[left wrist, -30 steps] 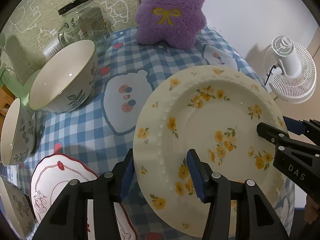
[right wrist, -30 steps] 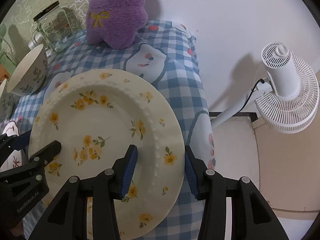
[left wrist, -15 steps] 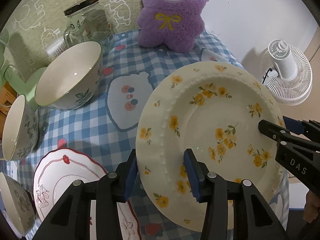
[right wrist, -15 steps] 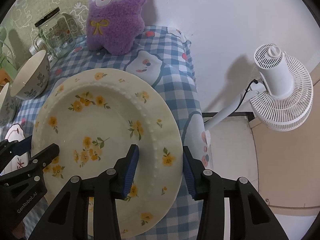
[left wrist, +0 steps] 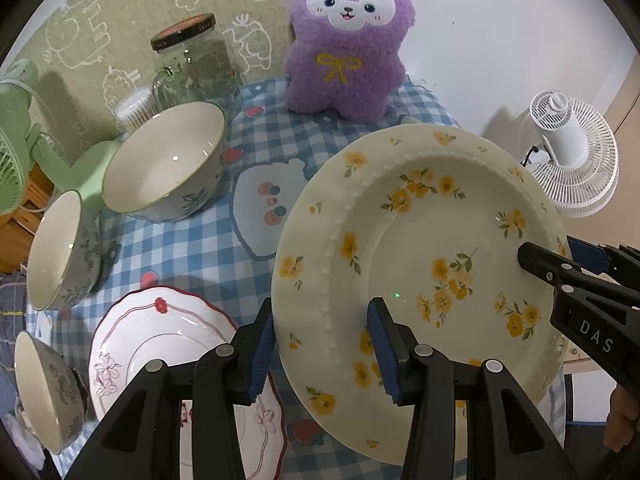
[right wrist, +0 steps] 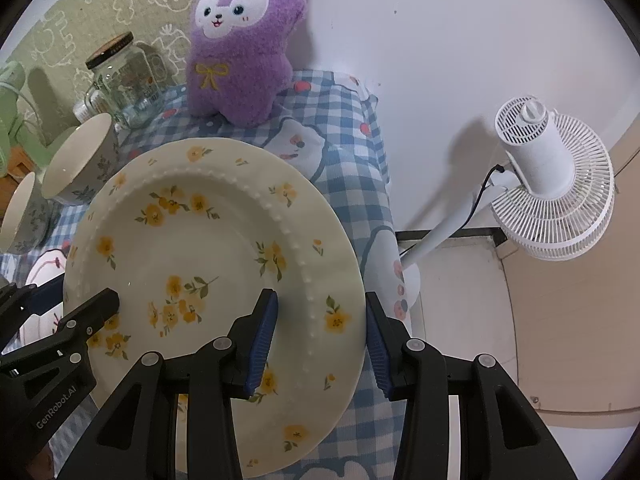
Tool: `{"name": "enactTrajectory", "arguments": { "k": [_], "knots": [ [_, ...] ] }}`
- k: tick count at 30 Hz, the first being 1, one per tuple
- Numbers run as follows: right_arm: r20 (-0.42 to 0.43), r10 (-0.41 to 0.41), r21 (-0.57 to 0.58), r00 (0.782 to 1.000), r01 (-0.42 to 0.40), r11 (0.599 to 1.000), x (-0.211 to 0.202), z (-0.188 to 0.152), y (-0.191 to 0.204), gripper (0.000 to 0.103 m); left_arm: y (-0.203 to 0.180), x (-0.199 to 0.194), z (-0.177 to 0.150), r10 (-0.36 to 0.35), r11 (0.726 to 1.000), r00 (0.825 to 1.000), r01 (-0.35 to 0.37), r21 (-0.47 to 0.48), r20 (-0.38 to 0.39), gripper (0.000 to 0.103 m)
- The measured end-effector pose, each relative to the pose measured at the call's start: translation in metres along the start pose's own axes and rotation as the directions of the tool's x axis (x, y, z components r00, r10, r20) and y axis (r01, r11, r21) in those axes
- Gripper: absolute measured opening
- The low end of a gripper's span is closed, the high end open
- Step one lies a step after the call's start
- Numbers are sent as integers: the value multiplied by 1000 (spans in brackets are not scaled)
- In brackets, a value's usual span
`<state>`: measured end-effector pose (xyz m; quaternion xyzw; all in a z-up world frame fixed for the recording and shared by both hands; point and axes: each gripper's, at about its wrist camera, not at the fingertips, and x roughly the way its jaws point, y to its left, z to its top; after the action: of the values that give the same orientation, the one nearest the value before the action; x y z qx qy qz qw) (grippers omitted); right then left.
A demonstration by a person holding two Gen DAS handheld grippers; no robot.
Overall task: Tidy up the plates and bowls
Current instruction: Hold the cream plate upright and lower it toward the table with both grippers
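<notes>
I am holding the cream plate with yellow flowers (left wrist: pixel 420 248) between my two grippers, tilted and clear of the checked tablecloth (left wrist: pixel 208 252), out over the table's right-hand part near its edge. My left gripper (left wrist: pixel 322 344) is clamping the plate's left rim, one blue pad on the face and the other behind the rim. My right gripper (right wrist: pixel 320 336) is doing the same on the opposite rim, so both are grasping the plate rather than hanging slack.

Judging by how things are lying, the sorting is barely under way. The red-trimmed plate (left wrist: pixel 160 344) is sitting alone on the cloth, just down-left of the one I am carrying, and nothing is resting on it yet. The large bowl (left wrist: pixel 168 164) is standing by itself farther back, with a smaller bowl (left wrist: pixel 56 252) beside it and another small bowl (left wrist: pixel 40 392) at the near left; none of the bowls are nested.

What I am reckoning is left: setting this plate with the red-trimmed one, then gathering the three bowls. The purple plush toy (left wrist: pixel 348 40) and glass jar (left wrist: pixel 192 64) are standing at the back, out of my way.
</notes>
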<state>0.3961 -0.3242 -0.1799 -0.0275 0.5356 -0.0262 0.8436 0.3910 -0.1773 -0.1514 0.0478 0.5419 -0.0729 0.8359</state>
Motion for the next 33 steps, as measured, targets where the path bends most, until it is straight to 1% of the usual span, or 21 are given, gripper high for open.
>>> {"name": "enactTrajectory", "arguments": {
  "k": [17, 24, 33],
  "knots": [
    [38, 22, -21, 999, -22, 1000, -48, -25, 3, 46, -2, -48, -28, 21, 1000, 999, -20, -24, 47, 46],
    [43, 39, -41, 998, -37, 998, -66, -41, 3, 46, -5, -65, -47, 32, 998, 998, -30, -48, 53, 46],
    [50, 68, -79, 996, -64, 995, -84, -72, 4, 46, -7, -85, -81, 54, 995, 996, -48, -92, 67, 45]
  ]
}}
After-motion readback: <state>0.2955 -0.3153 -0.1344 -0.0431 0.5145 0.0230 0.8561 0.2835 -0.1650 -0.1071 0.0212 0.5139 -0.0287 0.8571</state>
